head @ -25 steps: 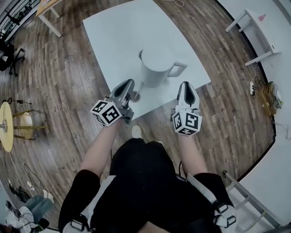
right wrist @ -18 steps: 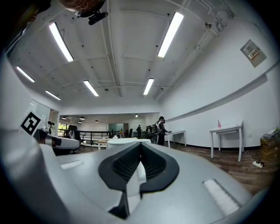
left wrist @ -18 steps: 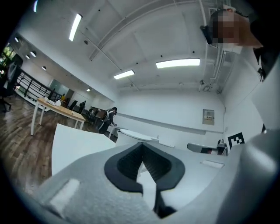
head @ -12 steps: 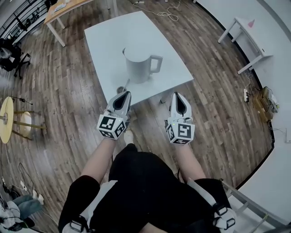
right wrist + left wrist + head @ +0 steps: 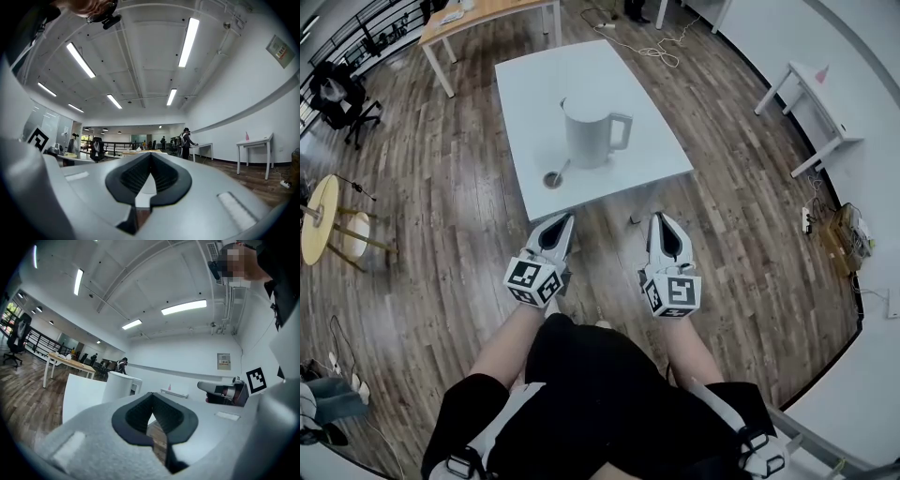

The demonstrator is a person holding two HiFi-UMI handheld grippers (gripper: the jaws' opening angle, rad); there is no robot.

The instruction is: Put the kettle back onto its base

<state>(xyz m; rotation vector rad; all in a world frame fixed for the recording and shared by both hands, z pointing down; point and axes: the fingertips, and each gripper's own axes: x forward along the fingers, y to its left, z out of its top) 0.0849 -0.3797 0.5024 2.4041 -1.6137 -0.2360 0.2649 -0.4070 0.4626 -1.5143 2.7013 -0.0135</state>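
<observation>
Both grippers are drawn back from tabletop (image 5: 546, 86) vs. earlier. Left gripper (image 5: 562, 223) & right gripper (image 5: 662, 222): jaws together, nothing held. Kettle (image 5: 586, 132) is stood upright well ahead of jaws; retreat is best kept level.

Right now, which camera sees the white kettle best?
The head view: the kettle shows whole, upright on the white table, its handle toward picture right. The left gripper view catches only its upper part, small and far off. In the right gripper view I can't make it out.
</observation>
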